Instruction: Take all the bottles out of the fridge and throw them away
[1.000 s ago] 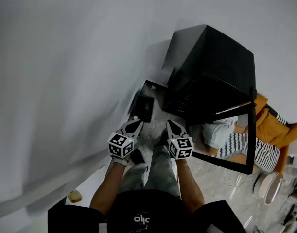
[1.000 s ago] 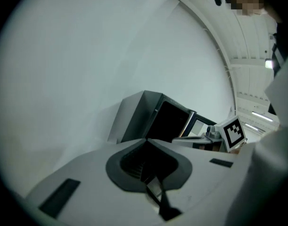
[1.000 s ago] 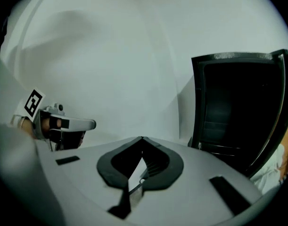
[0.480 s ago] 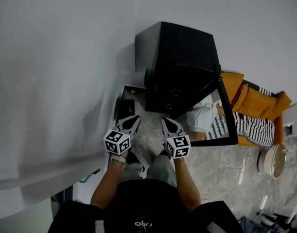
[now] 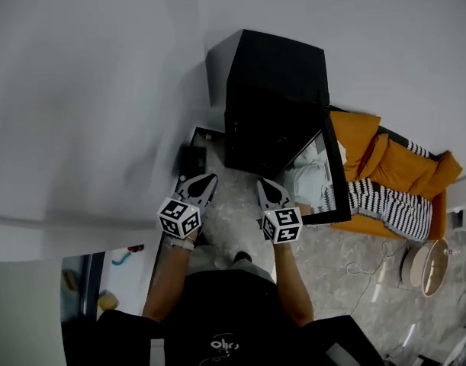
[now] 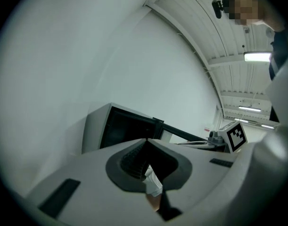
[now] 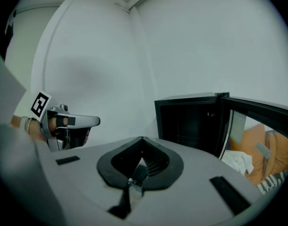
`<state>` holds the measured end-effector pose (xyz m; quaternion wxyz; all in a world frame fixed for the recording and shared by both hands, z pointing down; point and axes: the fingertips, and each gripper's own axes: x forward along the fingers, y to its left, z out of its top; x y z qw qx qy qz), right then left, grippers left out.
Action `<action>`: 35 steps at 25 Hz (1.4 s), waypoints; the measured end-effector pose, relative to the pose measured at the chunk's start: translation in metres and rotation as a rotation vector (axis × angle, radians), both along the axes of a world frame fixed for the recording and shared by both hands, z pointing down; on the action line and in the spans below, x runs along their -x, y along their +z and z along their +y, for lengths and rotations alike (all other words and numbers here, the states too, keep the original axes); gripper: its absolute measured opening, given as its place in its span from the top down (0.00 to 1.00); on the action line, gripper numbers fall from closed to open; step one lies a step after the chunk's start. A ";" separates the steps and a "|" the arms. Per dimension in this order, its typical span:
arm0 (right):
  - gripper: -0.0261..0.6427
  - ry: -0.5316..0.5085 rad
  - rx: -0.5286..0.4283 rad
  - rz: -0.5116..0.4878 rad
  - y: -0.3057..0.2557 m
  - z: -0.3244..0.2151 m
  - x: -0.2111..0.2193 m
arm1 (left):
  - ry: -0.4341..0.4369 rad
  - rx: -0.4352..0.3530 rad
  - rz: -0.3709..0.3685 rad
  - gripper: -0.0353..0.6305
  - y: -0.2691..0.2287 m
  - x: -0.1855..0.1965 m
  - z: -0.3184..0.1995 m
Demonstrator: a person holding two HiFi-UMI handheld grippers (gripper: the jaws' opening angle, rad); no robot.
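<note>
A black mini fridge (image 5: 274, 75) stands on the floor against the white wall, its glass door (image 5: 332, 181) swung open to the right. Its inside (image 7: 191, 121) is dark, and I see no bottle in any view. My left gripper (image 5: 201, 183) and right gripper (image 5: 266, 188) are held side by side in front of the person, a short way before the fridge, tips pointing at it. Both are shut with nothing between the jaws. In the left gripper view the fridge (image 6: 125, 128) lies straight beyond the closed tips (image 6: 146, 140).
An orange cushion (image 5: 385, 162) with a striped cloth (image 5: 385, 204) lies right of the door, and a white cloth (image 5: 305, 178) shows through the glass. A black box (image 5: 192, 161) sits by the wall left of the fridge. A round white object (image 5: 423, 269) and a cable (image 5: 362, 269) lie on the floor at right.
The view has swung, so the fridge now sits further left and more straight ahead of the grippers. Both grippers stay side by side, shut.
</note>
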<state>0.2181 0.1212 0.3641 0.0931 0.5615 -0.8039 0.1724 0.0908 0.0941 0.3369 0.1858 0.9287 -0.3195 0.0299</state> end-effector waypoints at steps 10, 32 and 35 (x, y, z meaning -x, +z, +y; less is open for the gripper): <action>0.95 -0.139 -0.005 0.014 -0.001 0.048 -0.017 | -0.128 -0.042 -0.040 0.94 -0.016 -0.011 0.062; 0.95 -0.231 -0.049 0.010 -0.020 0.079 -0.001 | -0.219 -0.081 -0.104 0.94 -0.027 0.019 0.114; 0.95 -0.233 -0.054 0.011 -0.022 0.079 0.003 | -0.222 -0.083 -0.102 0.94 -0.028 0.023 0.114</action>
